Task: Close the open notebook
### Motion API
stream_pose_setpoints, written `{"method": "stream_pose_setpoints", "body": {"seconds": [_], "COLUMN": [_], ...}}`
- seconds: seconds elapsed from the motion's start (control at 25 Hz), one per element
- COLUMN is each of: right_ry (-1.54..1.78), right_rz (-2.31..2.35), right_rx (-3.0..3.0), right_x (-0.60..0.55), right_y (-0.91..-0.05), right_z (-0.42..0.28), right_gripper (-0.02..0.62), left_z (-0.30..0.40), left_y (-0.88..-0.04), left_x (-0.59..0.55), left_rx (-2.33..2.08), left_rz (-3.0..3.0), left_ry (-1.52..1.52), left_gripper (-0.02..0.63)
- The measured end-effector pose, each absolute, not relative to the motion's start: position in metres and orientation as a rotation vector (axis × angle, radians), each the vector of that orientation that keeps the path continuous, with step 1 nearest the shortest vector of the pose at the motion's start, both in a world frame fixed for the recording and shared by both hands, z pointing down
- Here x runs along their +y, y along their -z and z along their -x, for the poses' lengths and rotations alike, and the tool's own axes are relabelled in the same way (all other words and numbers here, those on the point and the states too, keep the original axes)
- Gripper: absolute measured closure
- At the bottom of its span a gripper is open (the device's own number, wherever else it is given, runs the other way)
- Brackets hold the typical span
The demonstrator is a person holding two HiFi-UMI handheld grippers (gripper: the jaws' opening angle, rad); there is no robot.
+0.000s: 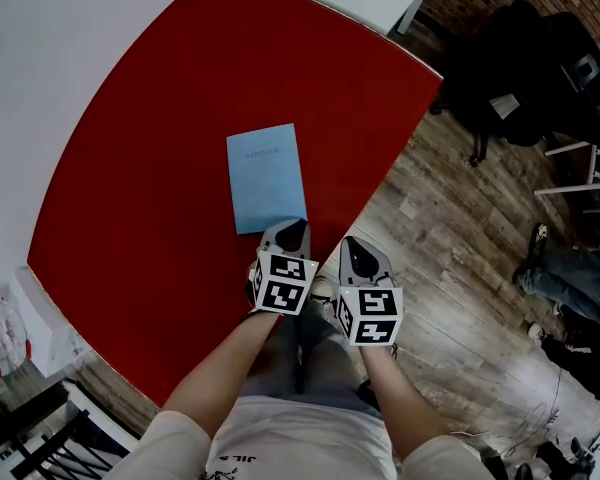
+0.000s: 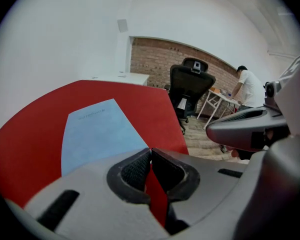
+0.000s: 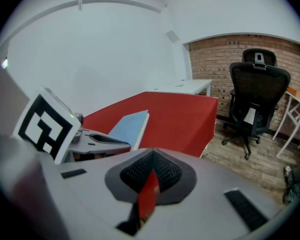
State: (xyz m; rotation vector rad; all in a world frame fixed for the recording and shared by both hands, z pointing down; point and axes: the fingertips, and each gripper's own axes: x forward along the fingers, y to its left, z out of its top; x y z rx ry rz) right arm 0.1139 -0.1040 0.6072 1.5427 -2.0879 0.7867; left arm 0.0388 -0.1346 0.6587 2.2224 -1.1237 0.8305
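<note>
A light blue notebook (image 1: 266, 178) lies flat and closed, cover up, on the red table (image 1: 140, 178). It also shows in the left gripper view, notebook (image 2: 97, 131), and in the right gripper view, notebook (image 3: 130, 124). My left gripper (image 1: 290, 232) hovers at the notebook's near edge, jaws shut with nothing between them (image 2: 150, 153). My right gripper (image 1: 354, 252) hangs just right of it, past the table's edge over the floor, also shut and empty (image 3: 152, 156).
A black office chair (image 1: 525, 58) stands on the wooden floor to the right of the table. A white frame table (image 1: 590, 168) and a seated person's legs (image 1: 570, 273) are at the far right. A white desk (image 3: 195, 85) adjoins the table's far end.
</note>
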Motion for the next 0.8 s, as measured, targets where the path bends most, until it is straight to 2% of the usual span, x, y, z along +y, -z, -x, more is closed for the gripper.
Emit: {"method": "stream_pose_setpoints", "body": {"seconds": [0.8], "right_ry": [-0.813], "right_rz": [-1.513], "right_rx": [-2.096], "right_x": [-0.0995], "right_y": [-0.6161], "right_z": [-0.1209], "right_gripper": [0.597], "left_z": [-0.0453], "left_y": [-0.6679], "left_x": [-0.1357], "left_rx": [-1.108], "left_rz": [-2.189], "left_ry": [-0.864], "left_gripper": [0.588]}}
